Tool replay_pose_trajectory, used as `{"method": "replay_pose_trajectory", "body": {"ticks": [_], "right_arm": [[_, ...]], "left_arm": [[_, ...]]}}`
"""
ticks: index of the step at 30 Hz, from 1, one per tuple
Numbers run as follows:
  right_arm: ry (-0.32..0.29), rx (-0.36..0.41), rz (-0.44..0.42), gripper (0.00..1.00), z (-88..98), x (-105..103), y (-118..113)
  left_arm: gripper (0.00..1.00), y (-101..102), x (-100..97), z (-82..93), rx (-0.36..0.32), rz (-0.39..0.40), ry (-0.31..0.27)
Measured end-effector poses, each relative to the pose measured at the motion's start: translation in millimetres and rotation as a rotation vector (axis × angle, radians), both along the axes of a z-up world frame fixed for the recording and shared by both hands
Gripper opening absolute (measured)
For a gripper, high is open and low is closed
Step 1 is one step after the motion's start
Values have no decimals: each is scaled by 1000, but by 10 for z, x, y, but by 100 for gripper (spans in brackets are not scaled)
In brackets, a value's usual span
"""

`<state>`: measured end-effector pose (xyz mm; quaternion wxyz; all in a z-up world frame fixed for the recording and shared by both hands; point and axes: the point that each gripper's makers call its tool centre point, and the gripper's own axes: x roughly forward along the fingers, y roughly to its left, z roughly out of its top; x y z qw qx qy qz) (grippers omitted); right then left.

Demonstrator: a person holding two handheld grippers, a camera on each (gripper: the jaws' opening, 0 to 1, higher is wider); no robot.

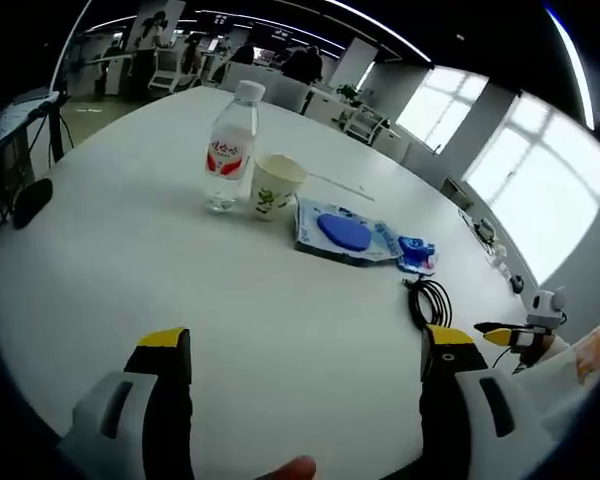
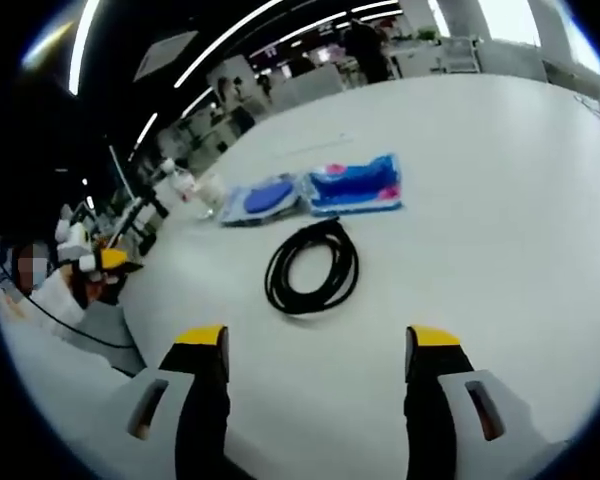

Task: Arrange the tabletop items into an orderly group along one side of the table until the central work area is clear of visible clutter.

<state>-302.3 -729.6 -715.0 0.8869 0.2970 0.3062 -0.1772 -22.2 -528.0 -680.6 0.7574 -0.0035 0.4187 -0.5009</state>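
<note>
Plainly, both the left gripper (image 1: 305,365) and right gripper (image 2: 318,360) hover with jaws spread wide, holding nothing, over the white table (image 1: 130,260), the coiled black cable (image 2: 312,268) ahead of the right jaws, 1 water bottle (image 1: 230,150) and paper cup (image 1: 275,185) beyond the left.

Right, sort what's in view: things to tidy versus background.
To tidy: water bottle, paper cup, blue packet, second blue packet, coiled black cable. Both grippers are open and empty.

Background: white table, the desks and windows behind.
</note>
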Motion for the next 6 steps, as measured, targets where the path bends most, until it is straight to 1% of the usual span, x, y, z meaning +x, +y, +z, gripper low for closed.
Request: {"method": "replay_pose_trajectory", "body": {"ticks": [6], "right_arm": [[14,2,-12,69,-29,-51,4]], "left_arm": [[98,32,11,20,-2,-1,-1]]}}
